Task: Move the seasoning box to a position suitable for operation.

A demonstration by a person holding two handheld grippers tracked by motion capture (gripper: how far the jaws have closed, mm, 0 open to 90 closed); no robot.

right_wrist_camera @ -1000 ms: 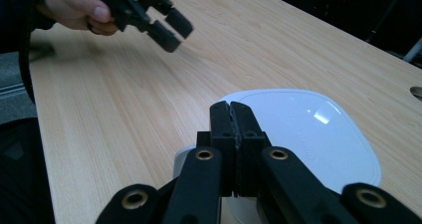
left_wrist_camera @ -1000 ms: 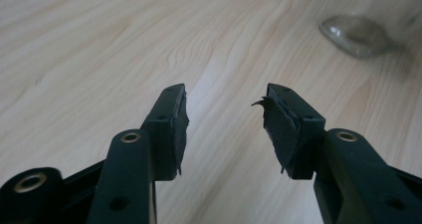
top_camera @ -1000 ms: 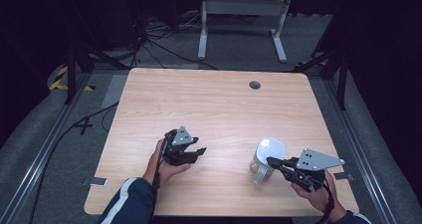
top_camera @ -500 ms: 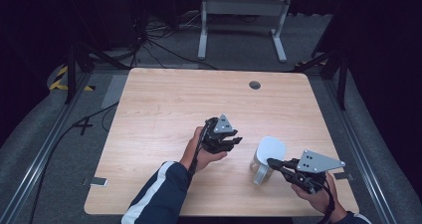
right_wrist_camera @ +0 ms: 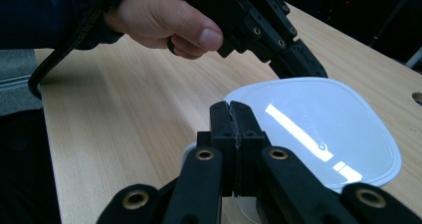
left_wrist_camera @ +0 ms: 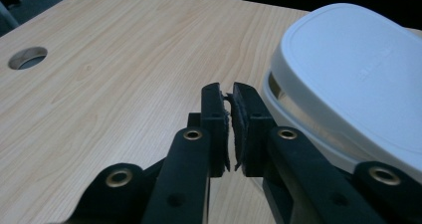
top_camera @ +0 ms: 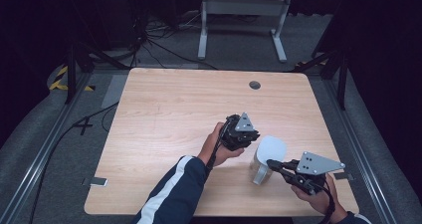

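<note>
Left gripper view: white lidded container [left_wrist_camera: 348,79] cut by right edge at 3 o'clock; body below lid mostly hidden. Right gripper view: container base hidden behind right gripper [right_wrist_camera: 234,129] jaws; grip on handle not discernible. Lid's embossed lettering too small to read. High view: person's right forearm cut at 6 o'clock.

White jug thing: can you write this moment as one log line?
left gripper: just closed, empty, beside lid | right gripper: shut at white jug handle; grip unclear | table
</note>
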